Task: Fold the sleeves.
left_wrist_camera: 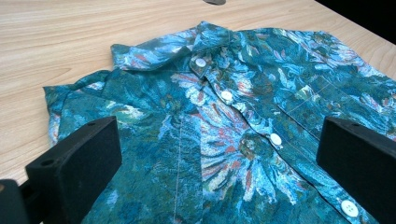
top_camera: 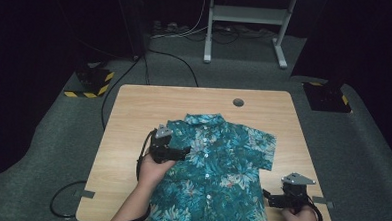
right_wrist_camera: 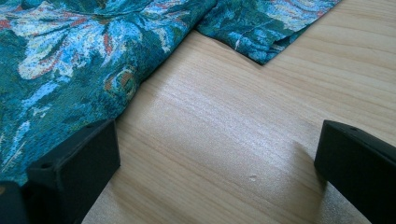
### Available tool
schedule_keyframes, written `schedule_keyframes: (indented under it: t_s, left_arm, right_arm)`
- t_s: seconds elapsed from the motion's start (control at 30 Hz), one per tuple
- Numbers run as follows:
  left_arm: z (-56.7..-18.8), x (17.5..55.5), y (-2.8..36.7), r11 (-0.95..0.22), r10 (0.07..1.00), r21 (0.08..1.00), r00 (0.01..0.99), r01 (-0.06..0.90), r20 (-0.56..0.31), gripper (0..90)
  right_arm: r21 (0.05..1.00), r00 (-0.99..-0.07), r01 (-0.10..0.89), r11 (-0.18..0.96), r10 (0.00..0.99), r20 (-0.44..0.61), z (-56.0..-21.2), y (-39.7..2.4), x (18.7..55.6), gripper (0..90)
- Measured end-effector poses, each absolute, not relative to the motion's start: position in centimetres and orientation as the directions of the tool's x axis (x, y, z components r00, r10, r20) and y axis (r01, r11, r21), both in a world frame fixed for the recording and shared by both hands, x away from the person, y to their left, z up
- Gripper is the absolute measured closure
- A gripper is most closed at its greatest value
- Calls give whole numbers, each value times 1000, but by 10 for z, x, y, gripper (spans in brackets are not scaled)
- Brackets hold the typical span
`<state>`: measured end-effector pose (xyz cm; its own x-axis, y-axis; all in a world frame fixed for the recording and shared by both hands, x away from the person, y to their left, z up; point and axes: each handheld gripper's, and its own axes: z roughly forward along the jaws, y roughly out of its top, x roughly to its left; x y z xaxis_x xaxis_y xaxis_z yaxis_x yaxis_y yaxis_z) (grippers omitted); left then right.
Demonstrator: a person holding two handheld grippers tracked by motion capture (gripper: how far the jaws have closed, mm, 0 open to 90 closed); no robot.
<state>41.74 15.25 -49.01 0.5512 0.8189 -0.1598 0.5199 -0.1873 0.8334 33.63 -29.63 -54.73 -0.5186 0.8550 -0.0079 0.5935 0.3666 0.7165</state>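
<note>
A teal short-sleeved shirt with a blue and red flower print lies face up on the wooden table, buttoned, collar toward the far edge. My left gripper hovers over the shirt's left shoulder, open, with nothing between its jaws. In the left gripper view the shirt spreads under the wide-apart jaws, its white buttons running down the placket. My right gripper stands open beside the shirt's right side near the table's front edge. The right gripper view has the shirt's side edge and its sleeve on bare wood.
A round grommet hole sits near the table's far edge. Grey tape patches mark the front corners. A cable loops on the carpet at the left. A white stand frame is on the floor beyond the table.
</note>
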Motion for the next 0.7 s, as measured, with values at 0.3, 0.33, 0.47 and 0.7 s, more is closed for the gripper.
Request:
schedule_keyframes:
  t_s: [0.3,0.33,0.47,0.7]
  left_arm:
    - [-497,407,164,-188,829,831,539,524,-152,5]
    - [-498,406,166,-193,830,828,538,526,-148,6]
    - [-500,401,171,-184,828,832,539,523,-156,7]
    - [-500,396,179,-180,832,832,532,525,-156,7]
  right_arm:
    - [716,-518,594,366,855,-8,-547,-296,336,0]
    - [717,-519,593,367,855,-9,-547,-296,336,0]
    - [717,-519,593,367,855,-8,-547,-296,336,0]
    - [716,-519,594,367,855,-8,-547,-296,336,0]
